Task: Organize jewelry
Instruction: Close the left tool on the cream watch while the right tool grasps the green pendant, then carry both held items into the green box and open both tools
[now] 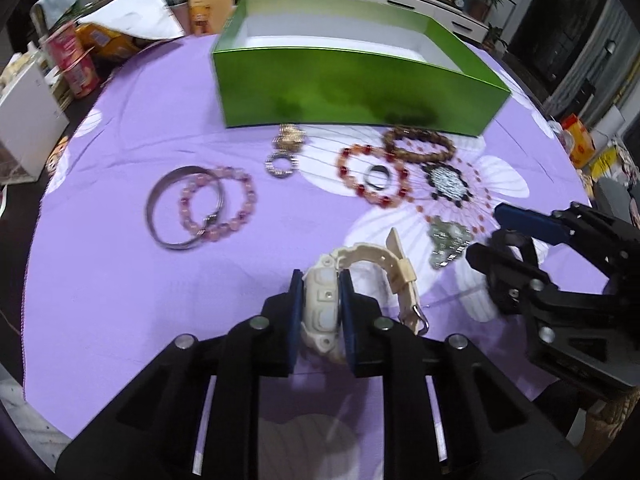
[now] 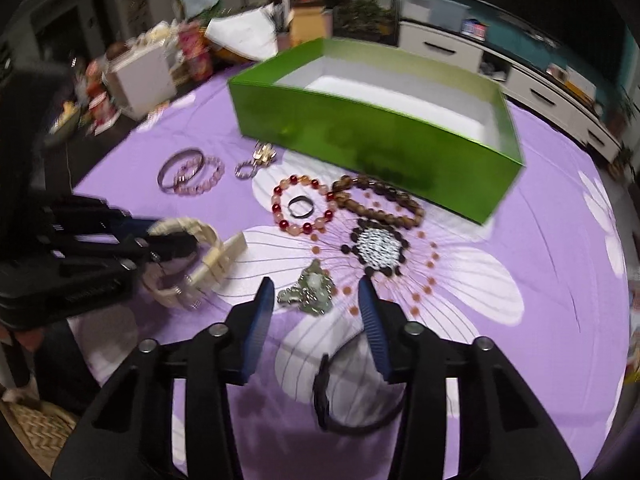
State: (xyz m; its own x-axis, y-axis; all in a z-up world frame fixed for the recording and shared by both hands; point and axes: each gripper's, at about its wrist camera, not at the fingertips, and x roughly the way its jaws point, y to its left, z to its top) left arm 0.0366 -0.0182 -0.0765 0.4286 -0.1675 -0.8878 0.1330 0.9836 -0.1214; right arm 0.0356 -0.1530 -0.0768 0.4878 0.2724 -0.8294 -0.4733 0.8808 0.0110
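My left gripper [image 1: 321, 278] is shut on the case of a cream watch [image 1: 326, 304], whose strap [image 1: 404, 268] arcs off to the right; the same grip shows in the right wrist view [image 2: 170, 240]. My right gripper [image 2: 316, 286] stands open just above the purple cloth, with a silver-green pendant [image 2: 310, 294] lying between its fingertips, untouched. From the left wrist view, the right gripper [image 1: 494, 234] is beside the pendant [image 1: 446, 242]. An open green box [image 1: 352, 92] stands at the back.
On the cloth lie a silver bangle [image 1: 160, 188] with a pink bead bracelet [image 1: 248, 200], a gold charm ring [image 1: 282, 164], a red bead bracelet [image 1: 344, 160] around a ring [image 1: 367, 176], a brown bracelet [image 1: 424, 156], a black-white brooch [image 1: 446, 182], a black band [image 2: 352, 426].
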